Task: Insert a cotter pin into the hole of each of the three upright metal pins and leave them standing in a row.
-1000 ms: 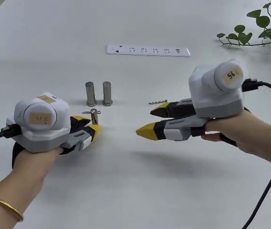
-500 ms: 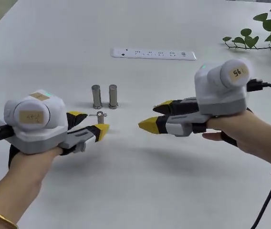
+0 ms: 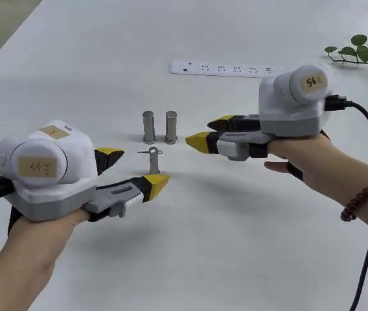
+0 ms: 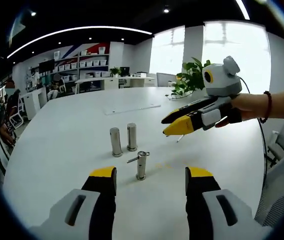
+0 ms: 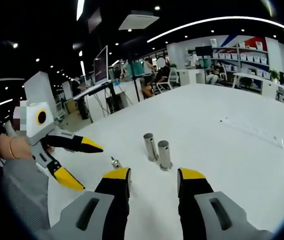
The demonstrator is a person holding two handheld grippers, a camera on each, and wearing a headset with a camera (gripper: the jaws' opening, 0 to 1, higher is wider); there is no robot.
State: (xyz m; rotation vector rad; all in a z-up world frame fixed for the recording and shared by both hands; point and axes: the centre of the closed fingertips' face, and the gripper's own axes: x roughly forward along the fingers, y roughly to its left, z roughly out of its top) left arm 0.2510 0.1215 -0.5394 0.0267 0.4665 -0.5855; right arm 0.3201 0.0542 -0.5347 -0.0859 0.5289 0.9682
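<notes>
Pin [image 3: 153, 162] upright (cotter [image 3: 146, 151] seemingly through)

Brightness: The head view is bright and even, and the white table [image 3: 236, 246] looks pale grey.
Light source: Big windows [image 4: 222, 45] glow in the left gripper view. Small round ceiling lights [image 5: 156, 8] and a long curved lamp strip [image 5: 207, 25] shine in the right gripper view.
Shadows: Soft and faint on the table, with tiny ones beside the metal pins [image 3: 148, 126].
Glare: The windows are washed out to plain white.
Blur: Near things are sharp. The far room is a little fuzzy.
Edges: Both gripper views bend straight lines into curves.
</notes>
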